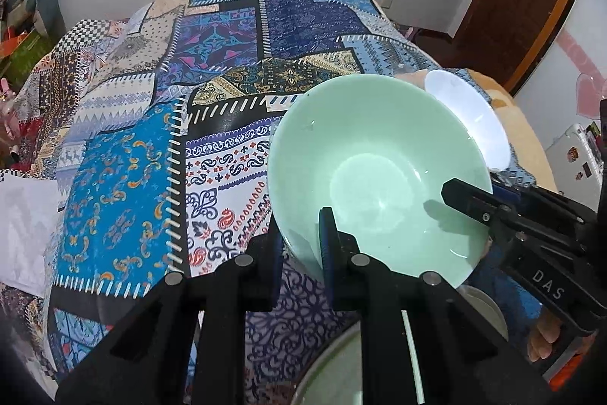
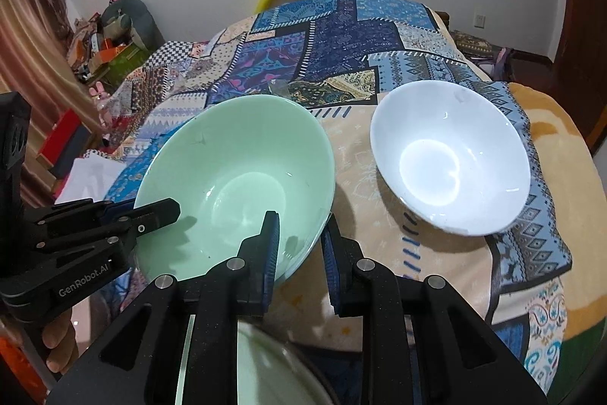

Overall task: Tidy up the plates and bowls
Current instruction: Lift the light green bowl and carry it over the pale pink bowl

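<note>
Mint-green bowl point(image 1: 379, 173) hangs tilted between the two hand-held grippers, above a patchwork-patterned cloth point(image 1: 159, 124). The left hand-held gripper point(image 1: 303, 241) is clenched on the bowl's near rim: one finger lies inside the bowl and the other outside, with the wall pinched between them. The right hand-held gripper point(image 2: 299, 245) grasps the rim in the same way on the bowl's other side, one blue-padded finger inside and one outside. In the right wrist view the left hand-held gripper reaches in from the left edge, its finger over the bowl's rim. A white bowl point(image 2: 451, 154) sits well apart to the right of the green one, resting on the cloth. Below the grippers the rim of another pale green dish point(image 2: 265, 367) shows, mostly hidden.
</note>
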`<action>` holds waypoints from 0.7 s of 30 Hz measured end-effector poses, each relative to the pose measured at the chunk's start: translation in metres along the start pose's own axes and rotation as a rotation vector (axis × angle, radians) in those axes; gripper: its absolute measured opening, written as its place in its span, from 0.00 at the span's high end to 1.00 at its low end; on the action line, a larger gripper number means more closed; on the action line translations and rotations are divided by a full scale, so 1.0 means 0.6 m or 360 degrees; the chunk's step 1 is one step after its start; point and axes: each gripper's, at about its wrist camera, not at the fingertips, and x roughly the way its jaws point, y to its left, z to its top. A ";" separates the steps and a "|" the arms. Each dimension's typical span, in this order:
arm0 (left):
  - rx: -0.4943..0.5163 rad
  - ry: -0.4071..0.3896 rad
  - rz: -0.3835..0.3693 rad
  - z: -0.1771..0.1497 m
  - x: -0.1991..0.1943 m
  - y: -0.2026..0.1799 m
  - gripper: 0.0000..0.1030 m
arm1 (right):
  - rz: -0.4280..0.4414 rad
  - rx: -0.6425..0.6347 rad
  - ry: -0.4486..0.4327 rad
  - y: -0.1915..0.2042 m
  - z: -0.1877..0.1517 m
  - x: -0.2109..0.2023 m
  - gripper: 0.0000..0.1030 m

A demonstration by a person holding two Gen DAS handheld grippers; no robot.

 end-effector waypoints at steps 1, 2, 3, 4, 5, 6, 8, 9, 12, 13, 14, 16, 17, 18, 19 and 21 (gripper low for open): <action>0.0005 -0.0011 0.0004 -0.002 -0.007 -0.002 0.84 | 0.0002 -0.0002 -0.0008 0.003 -0.001 -0.006 0.80; 0.0007 -0.0021 0.0008 -0.004 -0.014 -0.004 0.84 | 0.0001 -0.0007 -0.0015 0.006 -0.002 -0.012 0.80; 0.0010 -0.0030 0.0010 -0.006 -0.020 -0.006 0.84 | -0.0001 -0.0009 -0.0023 0.009 -0.003 -0.018 0.80; 0.0012 -0.0044 0.0008 -0.009 -0.030 -0.008 0.84 | -0.0003 -0.0011 -0.0033 0.012 -0.004 -0.024 0.80; 0.0010 -0.0051 0.0003 -0.011 -0.037 -0.009 0.84 | -0.0006 -0.0016 -0.0048 0.015 -0.007 -0.033 0.80; 0.0006 -0.0060 -0.0004 -0.015 -0.047 -0.010 0.84 | -0.0008 -0.0017 -0.0057 0.018 -0.008 -0.039 0.80; 0.0003 -0.0076 -0.0008 -0.021 -0.062 -0.013 0.84 | -0.0009 -0.0023 -0.0077 0.024 -0.012 -0.053 0.80; 0.0003 -0.0083 -0.0007 -0.023 -0.069 -0.014 0.84 | -0.0010 -0.0026 -0.0085 0.027 -0.013 -0.058 0.80; -0.0002 -0.0113 -0.0013 -0.035 -0.098 -0.017 0.84 | -0.0013 -0.0037 -0.0109 0.036 -0.017 -0.075 0.80; -0.0002 -0.0123 -0.0014 -0.038 -0.106 -0.018 0.84 | -0.0012 -0.0039 -0.0118 0.040 -0.018 -0.082 0.80; -0.0002 -0.0131 -0.0013 -0.041 -0.114 -0.018 0.84 | -0.0011 -0.0041 -0.0124 0.044 -0.021 -0.086 0.80; -0.0003 -0.0148 -0.0012 -0.048 -0.131 -0.019 0.84 | -0.0004 -0.0045 -0.0134 0.050 -0.024 -0.094 0.80; -0.0003 -0.0160 -0.0011 -0.052 -0.141 -0.020 0.84 | -0.0001 -0.0046 -0.0137 0.053 -0.025 -0.097 0.80; -0.0004 -0.0170 -0.0010 -0.057 -0.152 -0.020 0.84 | 0.0002 -0.0049 -0.0141 0.057 -0.026 -0.101 0.80; -0.0006 -0.0179 -0.0011 -0.059 -0.159 -0.018 0.84 | 0.0005 -0.0053 -0.0146 0.059 -0.027 -0.104 0.80; -0.0013 -0.0195 -0.0012 -0.066 -0.175 -0.015 0.84 | 0.0014 -0.0058 -0.0157 0.068 -0.030 -0.112 0.80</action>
